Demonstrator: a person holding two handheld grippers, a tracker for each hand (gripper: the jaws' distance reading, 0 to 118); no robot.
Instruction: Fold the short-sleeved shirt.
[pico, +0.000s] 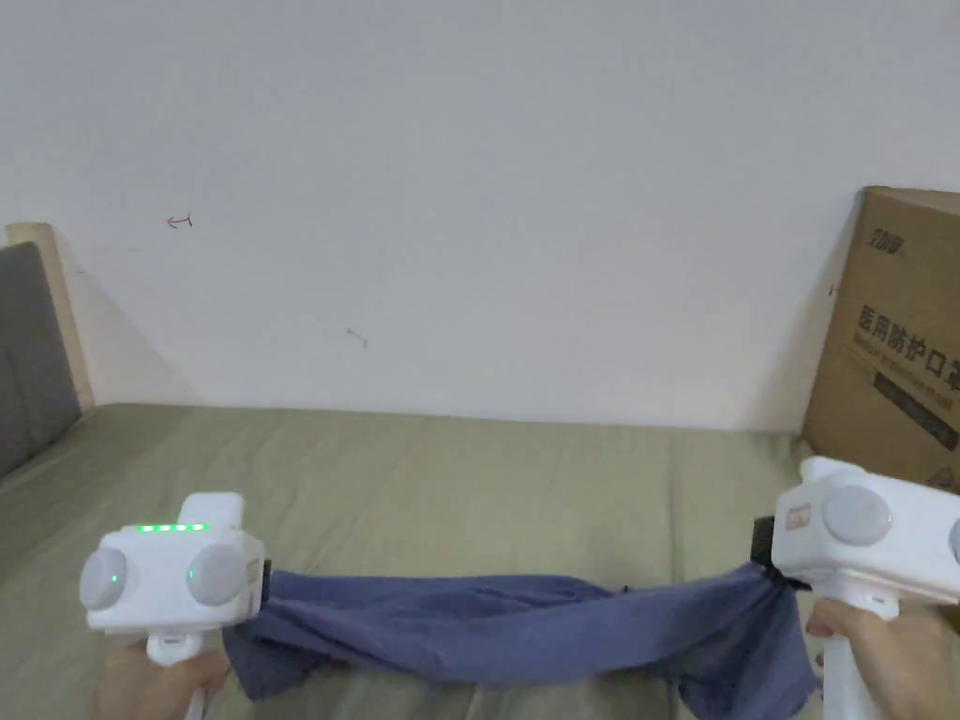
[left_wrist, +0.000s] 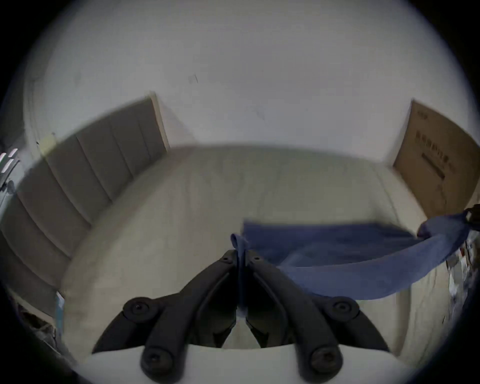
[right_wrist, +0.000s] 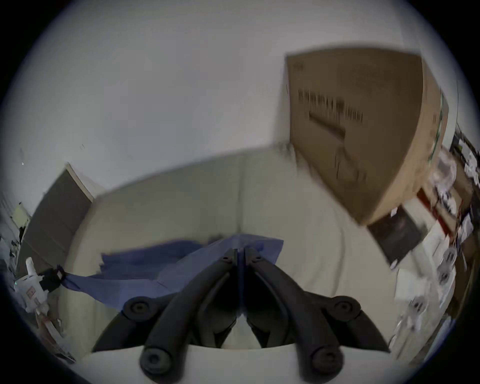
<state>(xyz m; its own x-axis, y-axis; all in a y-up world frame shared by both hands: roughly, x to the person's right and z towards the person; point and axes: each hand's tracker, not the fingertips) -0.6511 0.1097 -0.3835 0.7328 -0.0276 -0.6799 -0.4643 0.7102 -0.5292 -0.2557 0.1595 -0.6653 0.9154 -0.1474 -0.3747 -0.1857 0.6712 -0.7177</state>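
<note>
left gripper (left_wrist: 241, 256) clamps shirt (pico: 506, 626) | right gripper (right_wrist: 241, 253) likely too | bed (pico: 450, 469)

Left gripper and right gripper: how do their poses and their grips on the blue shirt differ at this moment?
In the head view, the left gripper sits lower than the right gripper. The left gripper's green lights are lit; none are visible on the right. At the left gripper a narrow bunched fold of the blue shirt sticks up past the tips; at the right gripper a broader flap spreads beyond them. Both have their jaws shut on the shirt, holding it stretched between them over the bed.
</note>
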